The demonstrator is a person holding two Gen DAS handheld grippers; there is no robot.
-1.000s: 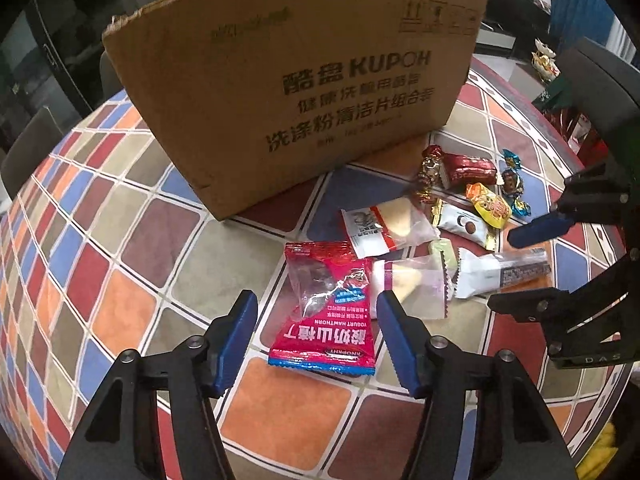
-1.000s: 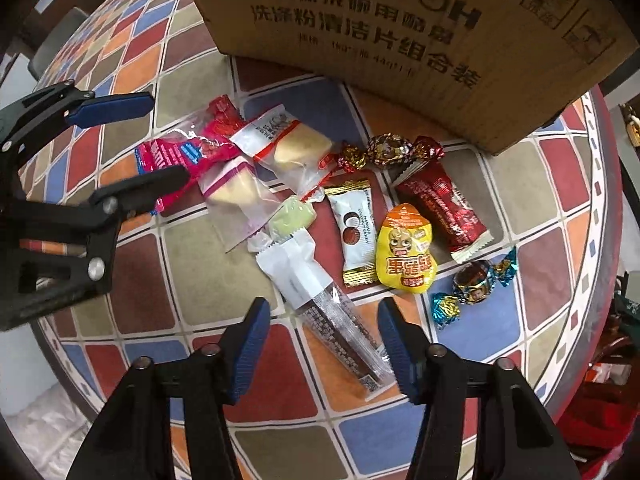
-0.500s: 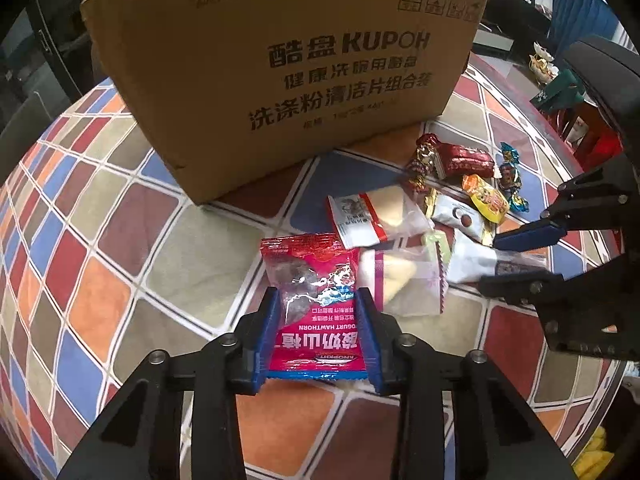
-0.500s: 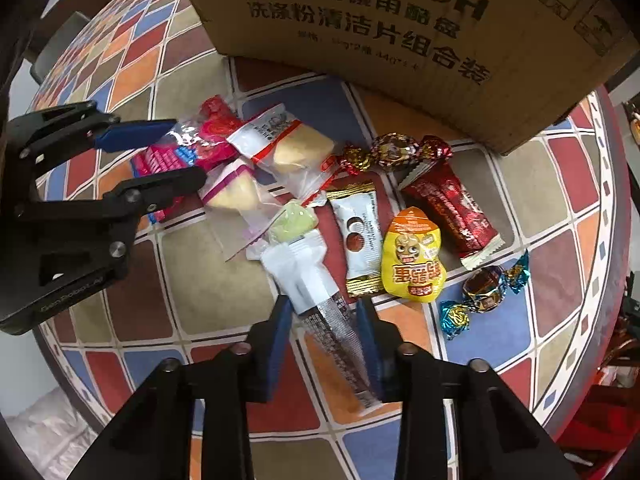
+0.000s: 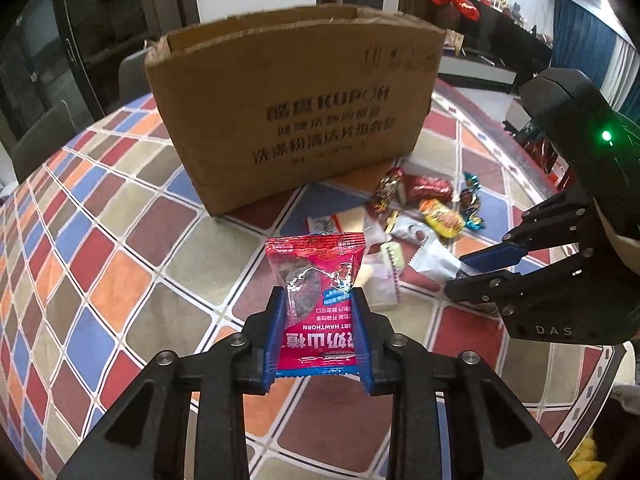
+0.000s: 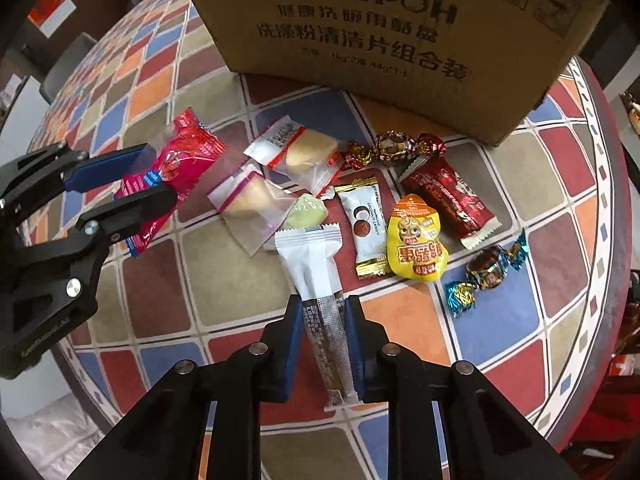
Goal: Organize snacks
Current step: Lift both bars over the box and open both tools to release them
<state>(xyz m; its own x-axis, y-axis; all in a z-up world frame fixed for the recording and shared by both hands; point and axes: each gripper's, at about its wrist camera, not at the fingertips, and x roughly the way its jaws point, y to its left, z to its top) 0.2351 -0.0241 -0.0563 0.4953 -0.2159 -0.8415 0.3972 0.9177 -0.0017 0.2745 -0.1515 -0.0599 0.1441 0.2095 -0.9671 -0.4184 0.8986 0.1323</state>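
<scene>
**Both tongs clamped on snack packets in front of the box**

The red hawthorn packet (image 5: 318,300) stands upright between the pads of the left tongs (image 5: 319,334), its long axis running from the bottom of the left wrist frame up toward the cardboard box (image 5: 296,108); its crimped top edge points at the box. The left tongs are narrowed onto its two sides and hold it clear of the tabletop (image 5: 120,248). The print reads upside down, with "HAWTHORN" legible.

The white bar packet (image 6: 320,284) lies lengthwise away from the right wrist camera, its white end toward the box and its clear end between the pads. The right tongs (image 6: 322,344) are closed narrowly on that lower end.

The box shows "KUPOH" above lines of Chinese characters. The other snacks sit at centre right of the right wrist frame: a yellow packet (image 6: 416,240), a dark red packet (image 6: 452,200) and a white coconut candy (image 6: 366,226).
</scene>
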